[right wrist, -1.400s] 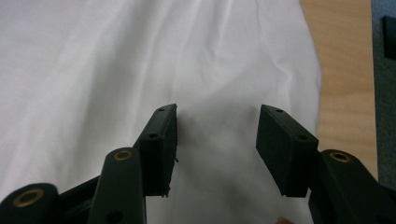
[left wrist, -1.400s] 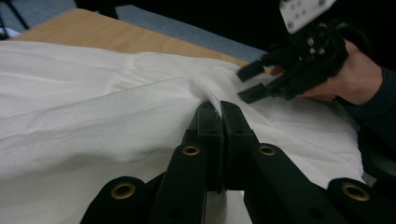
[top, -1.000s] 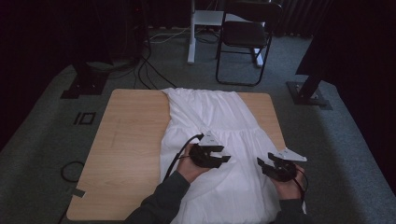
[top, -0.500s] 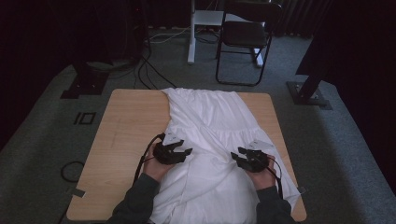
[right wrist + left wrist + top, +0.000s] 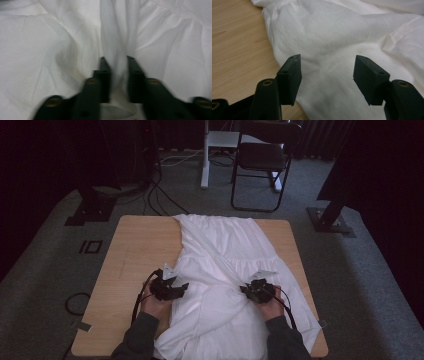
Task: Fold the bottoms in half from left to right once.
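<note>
Spread lengthwise down the middle of a wooden table (image 5: 130, 255), with its near hem hanging over the front edge: a white garment (image 5: 225, 250). Poised at its left border, the left gripper (image 5: 175, 290), jaws wide apart and just now opening further, nothing pinched between them, bare cloth and a strip of tabletop beyond. Pressed into the cloth toward the right side, the right gripper (image 5: 248, 291), jaws just now drawn nearly together, pinching a raised fold of the white fabric. Beyond the table, a dark chair (image 5: 262, 160) on grey carpet.
</note>
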Motion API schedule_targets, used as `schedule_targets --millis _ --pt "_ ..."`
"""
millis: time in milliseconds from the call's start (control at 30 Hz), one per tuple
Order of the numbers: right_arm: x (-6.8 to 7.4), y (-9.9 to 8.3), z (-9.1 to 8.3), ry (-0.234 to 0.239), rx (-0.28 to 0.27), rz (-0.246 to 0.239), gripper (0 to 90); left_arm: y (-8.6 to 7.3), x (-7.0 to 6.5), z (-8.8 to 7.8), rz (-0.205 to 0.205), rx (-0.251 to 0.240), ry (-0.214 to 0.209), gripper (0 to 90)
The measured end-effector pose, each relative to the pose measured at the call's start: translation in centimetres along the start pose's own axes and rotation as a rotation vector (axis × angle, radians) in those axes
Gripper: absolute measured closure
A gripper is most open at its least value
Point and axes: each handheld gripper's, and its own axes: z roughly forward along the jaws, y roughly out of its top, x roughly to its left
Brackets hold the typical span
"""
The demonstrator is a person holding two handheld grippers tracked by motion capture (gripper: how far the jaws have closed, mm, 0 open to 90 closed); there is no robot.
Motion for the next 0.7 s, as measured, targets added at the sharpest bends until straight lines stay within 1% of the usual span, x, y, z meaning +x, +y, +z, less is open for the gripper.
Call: schedule_targets --millis 33,67,100,133,167,200,233,267,300,333,367,467,500,533,567,600,633,667,700 --pt "0.0 0.2 -0.6 -0.006 -0.021 -0.012 87.5 0.0 -0.1 0.0 0.007 0.000 0.014 39.3" --pt "0.0 0.2 -0.6 -0.006 -0.021 -0.012 87.5 0.0 -0.1 0.0 0.007 0.000 0.014 39.0" --pt "0.1 0.5 -1.7 -0.024 -0.054 -0.025 87.7 0.0 -0.2 -0.1 0.006 -0.007 0.017 39.0" --pt "0.1 0.5 -1.7 -0.024 -0.054 -0.025 87.7 0.0 -0.2 -0.1 0.006 -0.007 0.017 38.9" --pt "0.1 1.0 -3.1 -0.040 -0.097 -0.035 87.7 0.0 -0.2 -0.1 0.008 -0.013 0.017 38.3" --pt "0.1 1.0 -3.1 -0.040 -0.097 -0.035 87.7 0.0 -0.2 -0.1 0.008 -0.013 0.017 37.7" --pt "0.0 1.5 -4.2 -0.058 -0.126 -0.044 87.8 0.0 -0.3 -0.1 0.014 -0.010 0.020 37.7" --pt "0.0 1.8 -4.8 -0.063 -0.141 -0.048 87.8 0.0 -0.3 -0.1 0.014 -0.010 0.020 37.3" --pt "0.0 1.8 -4.8 -0.063 -0.141 -0.048 87.8 0.0 -0.3 -0.1 0.017 -0.009 0.022 37.3" --pt "0.0 2.0 -5.3 -0.067 -0.156 -0.050 87.8 0.0 -0.3 -0.1 0.020 -0.011 0.023 36.5" --pt "-0.1 2.6 -6.3 -0.084 -0.184 -0.060 87.9 0.0 -0.3 -0.1 0.020 -0.012 0.025 36.5" --pt "-0.3 3.4 -7.7 -0.110 -0.219 -0.072 87.9 0.0 -0.3 -0.1 0.019 -0.012 0.025 36.2" --pt "-0.3 3.4 -7.7 -0.110 -0.219 -0.072 87.9 0.0 -0.3 -0.1 0.019 -0.012 0.025 35.6" --pt "-0.6 3.9 -8.5 -0.129 -0.241 -0.073 87.9 0.0 -0.3 -0.1 0.016 -0.012 0.028 35.3" --pt "-0.6 3.9 -8.5 -0.129 -0.241 -0.073 87.9 0.0 -0.3 -0.1 0.016 -0.012 0.028 35.3" --pt "-0.8 4.2 -9.1 -0.142 -0.256 -0.067 88.0 0.0 -0.3 -0.1 0.011 -0.010 0.029 35.0" --pt "-0.8 4.2 -9.1 -0.142 -0.256 -0.067 88.0 0.0 -0.3 -0.1 0.011 -0.010 0.029 34.2" --pt "-1.2 4.3 -9.8 -0.160 -0.271 -0.061 88.0 -0.1 -0.2 0.0 0.010 -0.004 0.029 33.6" --pt "-1.2 4.3 -9.8 -0.160 -0.271 -0.061 88.0 -0.1 -0.2 0.0 0.010 -0.004 0.029 33.5"
